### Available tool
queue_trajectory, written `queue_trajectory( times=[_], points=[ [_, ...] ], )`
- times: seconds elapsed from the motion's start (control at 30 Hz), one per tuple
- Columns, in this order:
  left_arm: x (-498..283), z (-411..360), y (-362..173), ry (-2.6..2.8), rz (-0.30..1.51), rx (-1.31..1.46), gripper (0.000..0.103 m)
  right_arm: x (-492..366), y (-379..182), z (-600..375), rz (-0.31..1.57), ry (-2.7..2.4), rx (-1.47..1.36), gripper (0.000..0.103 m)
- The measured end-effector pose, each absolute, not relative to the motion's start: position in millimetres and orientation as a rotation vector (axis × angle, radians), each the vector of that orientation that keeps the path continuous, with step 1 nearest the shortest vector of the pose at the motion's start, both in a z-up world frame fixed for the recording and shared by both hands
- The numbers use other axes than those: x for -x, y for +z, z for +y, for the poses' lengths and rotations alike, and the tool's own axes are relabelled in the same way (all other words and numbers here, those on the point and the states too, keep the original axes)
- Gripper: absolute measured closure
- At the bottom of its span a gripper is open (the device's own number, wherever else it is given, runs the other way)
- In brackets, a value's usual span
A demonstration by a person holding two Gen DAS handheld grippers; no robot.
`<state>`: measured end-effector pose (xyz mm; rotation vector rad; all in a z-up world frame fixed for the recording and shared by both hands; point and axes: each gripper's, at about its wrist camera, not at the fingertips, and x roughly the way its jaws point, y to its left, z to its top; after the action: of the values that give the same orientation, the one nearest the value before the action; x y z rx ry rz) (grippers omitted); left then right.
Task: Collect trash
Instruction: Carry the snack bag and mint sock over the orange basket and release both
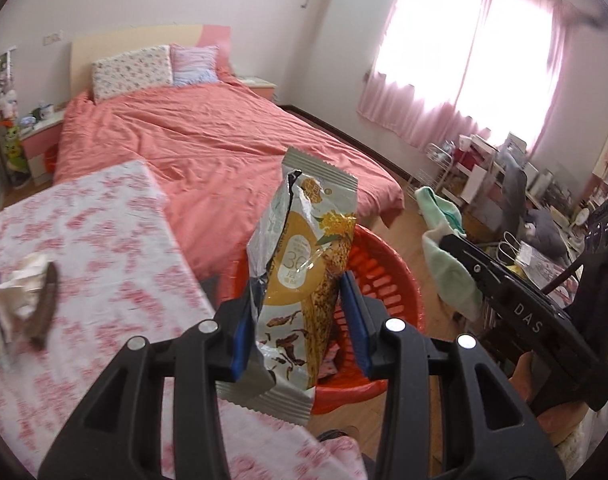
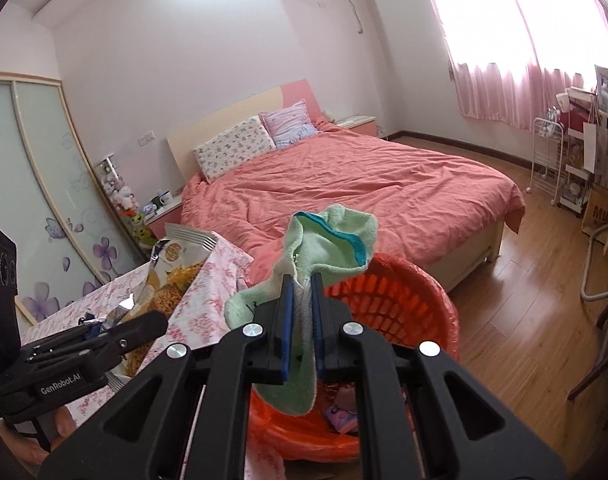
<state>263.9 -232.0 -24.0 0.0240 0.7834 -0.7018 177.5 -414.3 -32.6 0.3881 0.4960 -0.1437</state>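
Observation:
My left gripper (image 1: 297, 328) is shut on a torn silver and yellow snack wrapper (image 1: 304, 256), which stands upright between the blue pads above the orange plastic basket (image 1: 388, 280). My right gripper (image 2: 302, 324) is shut on a light green sock (image 2: 332, 240) with a teal cuff, held over the same orange basket (image 2: 408, 304). Small pink wrappers (image 2: 342, 410) lie in the basket's bottom. In the left wrist view the right gripper (image 1: 448, 242) shows at the right with the sock (image 1: 452, 276). In the right wrist view the left gripper (image 2: 93, 326) and its wrapper (image 2: 175, 272) show at the left.
A table with a pink floral cloth (image 1: 103, 240) stands left of the basket; crumpled tissue (image 1: 15, 296) and a brown strip (image 1: 45, 304) lie on it. Behind is a bed with a coral cover (image 2: 364, 184). Wooden floor (image 2: 524, 300) and cluttered shelves (image 2: 576, 160) are to the right.

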Motion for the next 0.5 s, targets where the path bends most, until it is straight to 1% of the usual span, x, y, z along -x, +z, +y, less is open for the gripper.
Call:
queue_trajectory(
  times=[0.17, 0.2, 0.23, 0.27, 0.3, 0.33, 0.37, 0.4, 0.5],
  points=[
    [-281.8, -254.9, -44.8, -0.716, 0.820, -0.033, 0.061, -190.3, -46.1, -425.0, 0.518, -0.143, -0.396, 0.094],
    [-285.9, -257.5, -50.8, -0.708, 0.829, -0.037, 0.059, -193.5, -49.1, -427.5, 0.524, -0.141, -0.395, 0.093],
    [-289.7, -257.9, -56.0, -0.698, 0.839, -0.034, 0.051, -196.8, -51.9, -428.9, 0.530, -0.144, -0.390, 0.093],
    [-294.3, -256.2, -62.1, -0.680, 0.849, -0.028, 0.044, -198.3, -54.0, -429.9, 0.537, -0.146, -0.388, 0.088],
    [-297.4, -254.7, -66.5, -0.668, 0.857, -0.024, 0.042, -199.2, -56.1, -428.9, 0.543, -0.145, -0.387, 0.080],
    [-300.0, -252.6, -70.1, -0.658, 0.863, -0.024, 0.040, -201.6, -58.9, -428.5, 0.550, -0.142, -0.387, 0.073],
    [-303.1, -249.3, -74.4, -0.644, 0.871, -0.029, 0.039, -202.2, -61.2, -429.7, 0.553, -0.139, -0.386, 0.061],
    [-305.2, -245.7, -77.3, -0.628, 0.876, -0.034, 0.039, -203.0, -63.2, -428.5, 0.557, -0.137, -0.383, 0.055],
    [-309.9, -231.3, -81.4, -0.584, 0.876, -0.046, 0.037, -204.3, -67.4, -424.3, 0.573, -0.142, -0.369, 0.048]
  ],
)
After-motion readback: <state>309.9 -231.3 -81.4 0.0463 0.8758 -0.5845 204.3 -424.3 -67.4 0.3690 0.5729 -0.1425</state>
